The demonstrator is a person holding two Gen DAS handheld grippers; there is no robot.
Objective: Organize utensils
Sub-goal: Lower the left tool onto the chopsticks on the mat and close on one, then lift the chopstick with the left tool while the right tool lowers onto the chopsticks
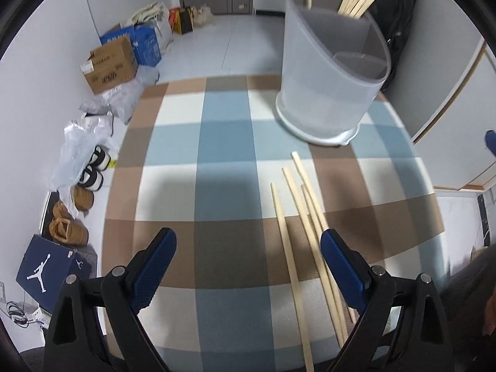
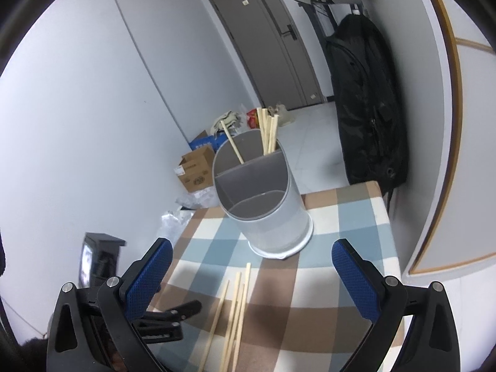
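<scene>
Left hand-held gripper released, blue pads spread wide over bare checked blue, brown and white tablecloth on the table. Right hand-held gripper likewise gaping, empty. Loose pale wooden chopsticks flat near the table's near edge, just inside the left gripper's right finger. Grey divided plastic utensil holder upright near the far edge, more chopsticks standing in its rear compartments.

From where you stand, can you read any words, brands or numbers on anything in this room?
No text reads clearly.
Navy shoe box: a white jumping-figure logo, no words.
Brown cardboard box: printing and a label, too blurred.
Blue box: white print, too blurred.
Door: a small tag, too small.
</scene>
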